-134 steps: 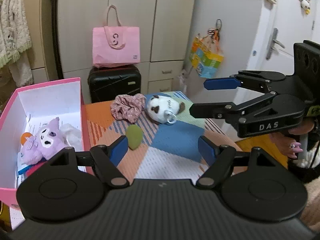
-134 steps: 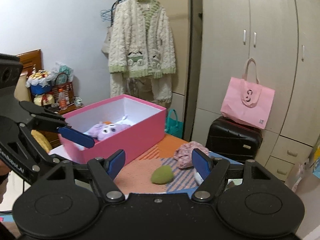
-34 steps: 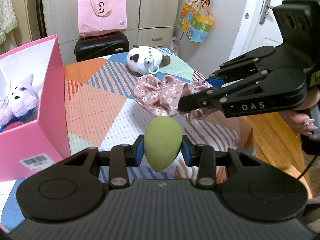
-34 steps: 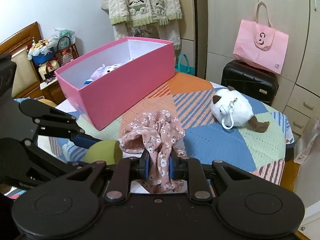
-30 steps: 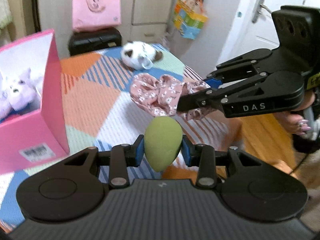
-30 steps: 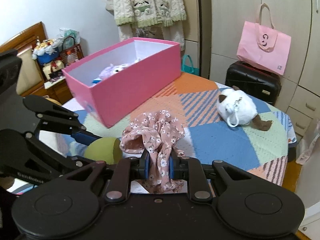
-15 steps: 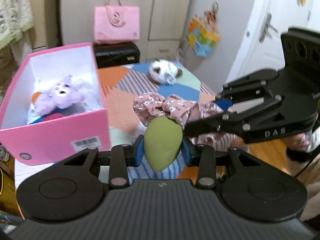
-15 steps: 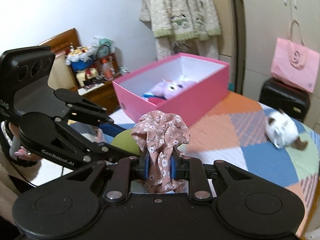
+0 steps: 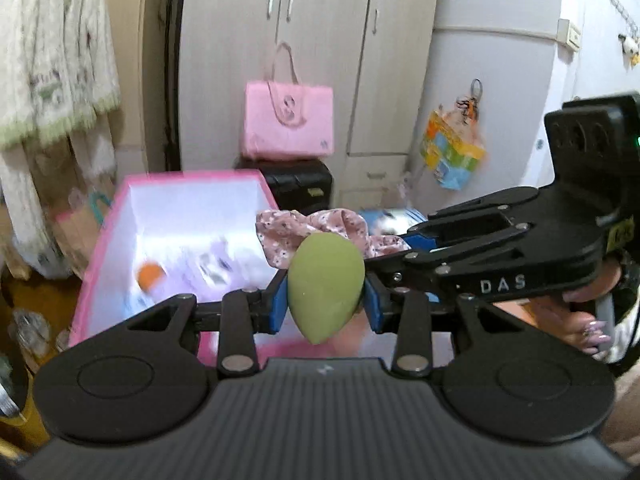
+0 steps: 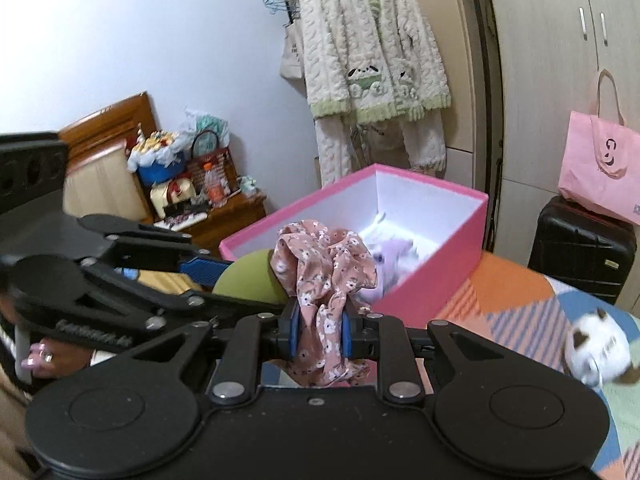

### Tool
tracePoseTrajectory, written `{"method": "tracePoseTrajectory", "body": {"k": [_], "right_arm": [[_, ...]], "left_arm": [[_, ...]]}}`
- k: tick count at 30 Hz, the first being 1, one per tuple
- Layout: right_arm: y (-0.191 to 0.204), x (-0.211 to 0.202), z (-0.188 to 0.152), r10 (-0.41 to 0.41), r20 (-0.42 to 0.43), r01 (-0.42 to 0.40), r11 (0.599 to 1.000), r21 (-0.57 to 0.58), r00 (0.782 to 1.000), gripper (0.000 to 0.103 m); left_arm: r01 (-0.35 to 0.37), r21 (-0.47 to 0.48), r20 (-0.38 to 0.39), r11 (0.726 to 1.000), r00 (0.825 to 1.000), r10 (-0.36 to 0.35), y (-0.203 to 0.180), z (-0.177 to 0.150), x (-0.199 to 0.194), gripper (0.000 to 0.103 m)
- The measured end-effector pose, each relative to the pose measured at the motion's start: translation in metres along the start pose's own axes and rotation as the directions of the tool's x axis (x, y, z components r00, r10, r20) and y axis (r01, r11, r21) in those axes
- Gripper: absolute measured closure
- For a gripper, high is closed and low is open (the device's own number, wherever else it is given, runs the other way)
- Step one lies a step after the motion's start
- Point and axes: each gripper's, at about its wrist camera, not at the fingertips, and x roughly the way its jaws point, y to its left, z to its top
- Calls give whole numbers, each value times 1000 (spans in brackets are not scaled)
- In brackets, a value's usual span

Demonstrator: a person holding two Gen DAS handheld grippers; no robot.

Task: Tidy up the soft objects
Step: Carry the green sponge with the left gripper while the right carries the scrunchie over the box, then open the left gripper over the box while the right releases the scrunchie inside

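Surface: round table with a patchwork cloth in orange, blue, striped and pale green panels. One open pink box sits on it, white inside. Room: cream wardrobe; one black suitcase with one pink tote bag on top; a fluffy cream-and-green cardigan on a hanger; a wooden side cabinet crowded with small items.

Left gripper: closed on one green egg-shaped sponge, point down, held in the air in front of the box's near wall. Right gripper: clamped on one pink floral scrunchie, fabric bunched above and below the pads, held in the air just short of the box's near end, touching or just beside the sponge.

Left view only: orange item inside the box, colourful hanging bag on the wall at right, right hand on its handle. Right view only: one white-and-brown plush lying on the cloth, well apart from the box; cabinet; cardigan front.

Both views: one purple plush in the box, blurred.
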Motion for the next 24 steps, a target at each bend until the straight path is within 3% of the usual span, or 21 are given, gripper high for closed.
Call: {"method": "tracePoseTrajectory", "body": {"k": [8, 15, 20, 24], "right_arm": [[-29, 49, 39, -16, -15, 17, 998, 60, 1000, 77], [-48, 104, 62, -119, -72, 121, 992, 26, 990, 77], [-60, 139, 74, -191, -130, 192, 981, -3, 973, 77], [-64, 157, 75, -241, -149, 239, 970, -34, 959, 77]], "left_arm": [[-72, -87, -58, 994, 996, 67, 55, 21, 49, 66], [-174, -201, -130, 964, 980, 149, 115, 27, 93, 66], [-181, -266, -215, 947, 969, 124, 146, 27, 120, 65], [-191, -262, -271, 946, 955, 118, 149, 23, 134, 65]]}}
